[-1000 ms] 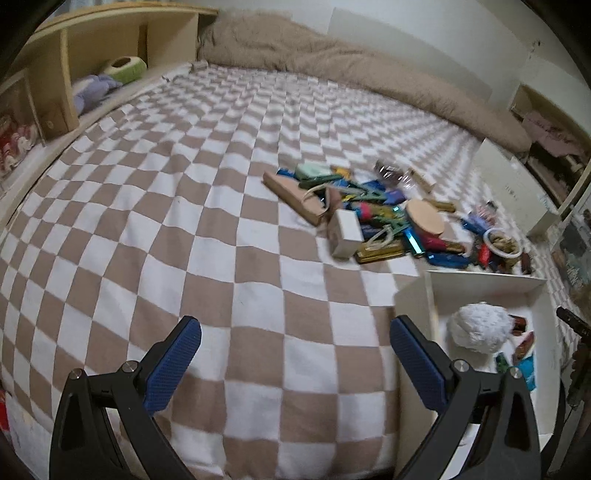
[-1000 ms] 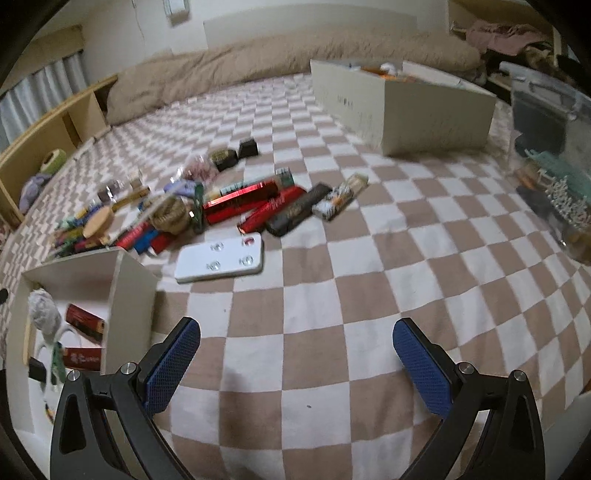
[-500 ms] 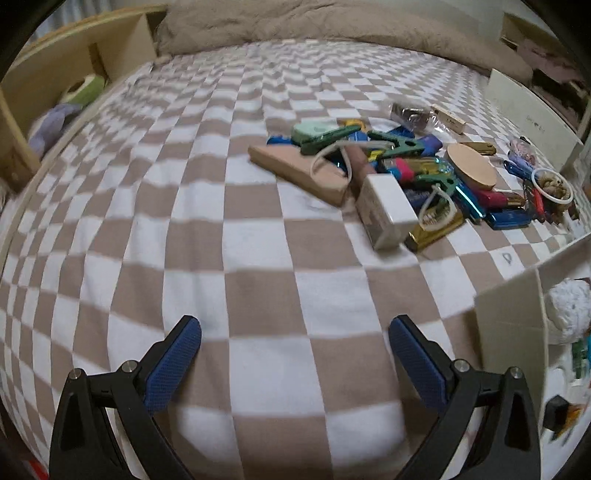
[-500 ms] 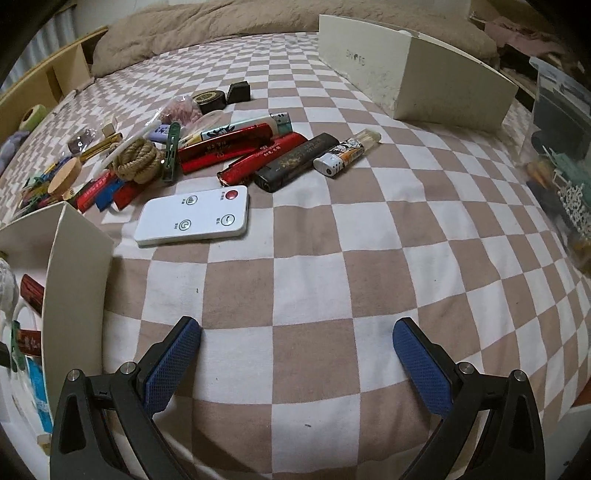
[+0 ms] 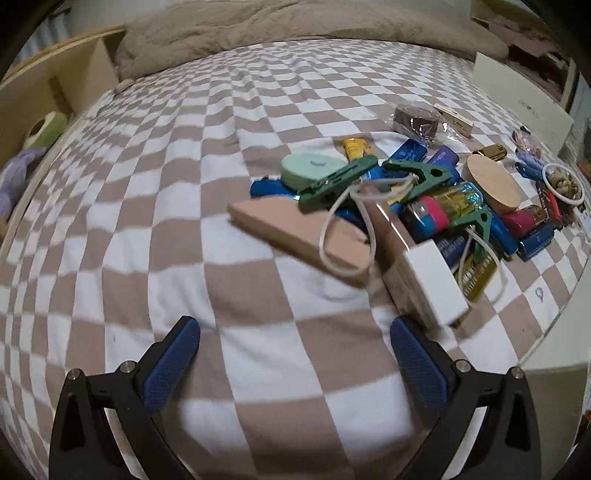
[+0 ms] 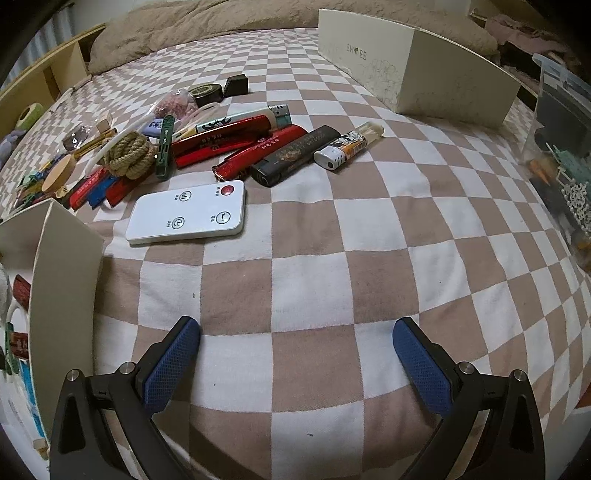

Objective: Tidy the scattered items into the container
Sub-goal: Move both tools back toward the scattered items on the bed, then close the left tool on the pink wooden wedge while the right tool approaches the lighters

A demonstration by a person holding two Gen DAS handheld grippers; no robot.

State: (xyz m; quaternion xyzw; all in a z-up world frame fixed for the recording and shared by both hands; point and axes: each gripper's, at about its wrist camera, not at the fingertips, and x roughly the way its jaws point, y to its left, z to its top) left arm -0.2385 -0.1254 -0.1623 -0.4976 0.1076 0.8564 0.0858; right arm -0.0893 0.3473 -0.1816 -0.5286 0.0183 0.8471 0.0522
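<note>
My left gripper [image 5: 295, 350] is open and empty, low over the checked bedspread, just short of a heap of small items: a tan wooden block [image 5: 295, 229], a white box [image 5: 432, 284], green clips [image 5: 340, 181] and a round wooden disc [image 5: 493, 182]. My right gripper [image 6: 295, 350] is open and empty, short of a white remote [image 6: 188, 214], red and black lighters [image 6: 266, 151] and a rope coil [image 6: 129, 155]. The cream container [image 6: 62, 291] stands at the left edge of the right wrist view and holds a few items.
A white shoe box [image 6: 413, 70] stands at the far right of the bed. A clear plastic bin [image 6: 565, 147] of small parts is at the right edge. A wooden shelf [image 5: 48, 96] runs along the left side. A beige duvet [image 5: 295, 33] lies at the back.
Both grippers have moved forward and lower toward the scattered items, which now appear larger and nearer. Both stay open and empty.
</note>
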